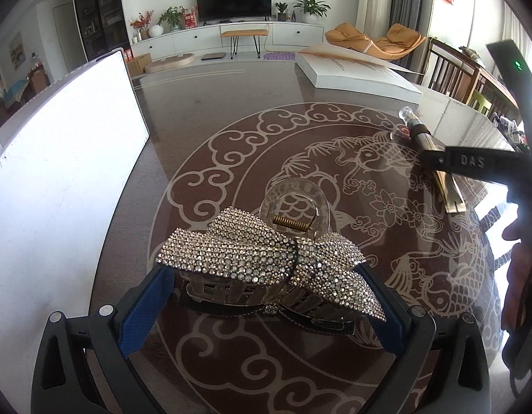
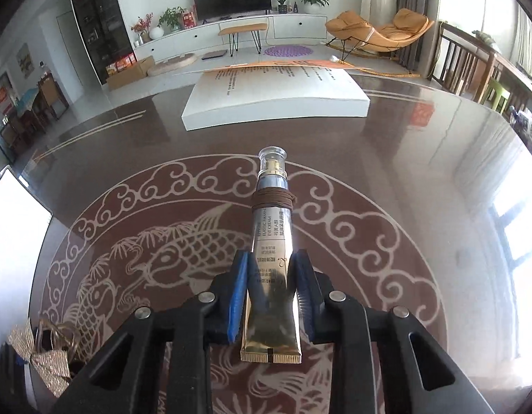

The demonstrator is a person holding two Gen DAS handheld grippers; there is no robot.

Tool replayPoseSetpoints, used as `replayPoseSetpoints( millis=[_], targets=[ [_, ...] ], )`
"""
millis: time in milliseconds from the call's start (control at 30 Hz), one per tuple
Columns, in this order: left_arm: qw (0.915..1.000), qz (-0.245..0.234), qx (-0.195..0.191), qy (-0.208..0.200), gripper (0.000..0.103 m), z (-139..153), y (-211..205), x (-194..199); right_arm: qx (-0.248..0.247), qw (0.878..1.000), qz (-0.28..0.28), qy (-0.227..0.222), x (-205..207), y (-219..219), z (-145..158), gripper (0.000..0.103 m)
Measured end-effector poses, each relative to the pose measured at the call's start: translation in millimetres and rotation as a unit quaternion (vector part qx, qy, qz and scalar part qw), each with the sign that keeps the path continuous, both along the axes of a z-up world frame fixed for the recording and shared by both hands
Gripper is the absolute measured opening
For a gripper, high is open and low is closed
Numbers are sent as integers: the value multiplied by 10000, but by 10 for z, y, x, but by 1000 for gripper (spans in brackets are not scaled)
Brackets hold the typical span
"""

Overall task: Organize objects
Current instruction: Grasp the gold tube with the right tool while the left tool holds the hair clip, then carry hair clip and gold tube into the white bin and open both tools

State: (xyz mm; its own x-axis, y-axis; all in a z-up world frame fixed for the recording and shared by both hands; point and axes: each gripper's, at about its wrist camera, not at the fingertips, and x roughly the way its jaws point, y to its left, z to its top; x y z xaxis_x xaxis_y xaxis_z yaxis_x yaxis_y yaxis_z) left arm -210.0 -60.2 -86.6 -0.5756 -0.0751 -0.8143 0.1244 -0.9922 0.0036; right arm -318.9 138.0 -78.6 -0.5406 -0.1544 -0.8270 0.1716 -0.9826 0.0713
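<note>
While the left gripper (image 1: 266, 296) clamps a rhinestone hair clip (image 1: 266, 258) mid-table (image 1: 203, 110), the right gripper (image 2: 271, 293) pinches a gold cream tube (image 2: 271, 276) (cap outward).

Both wrist views look down closely, sharing the table (image 1: 231, 120).

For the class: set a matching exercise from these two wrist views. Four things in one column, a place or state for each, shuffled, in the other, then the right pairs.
Things
1. rhinestone hair clip
2. gold cream tube
3. white box
4. brown cord

Places or states
A. wound around the tube's neck
B. between the left gripper's blue pads
C. lying flat at the table's far side
D. clamped in the right gripper

Pairs: 1-B, 2-D, 3-C, 4-A
</note>
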Motion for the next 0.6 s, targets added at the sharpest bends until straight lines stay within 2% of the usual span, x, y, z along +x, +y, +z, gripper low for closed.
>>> replayPoseSetpoints(
  millis=[233, 367, 467, 600],
  targets=[
    [10000, 0, -1, 2, 103, 0, 0, -1, 217, 9995, 73, 204, 1163, 470, -9, 28],
    [10000, 0, -2, 2, 103, -1, 1, -2, 291, 9990, 43, 344, 1766, 476, -18, 28],
    [10000, 0, -2, 2, 103, -1, 1, -2, 349, 9983, 16, 472, 1985, 427, -36, 29],
    [10000, 0, -2, 2, 103, -1, 1, -1, 317, 9984, -25, 478, 2035, 433, -27, 29]
  ],
)
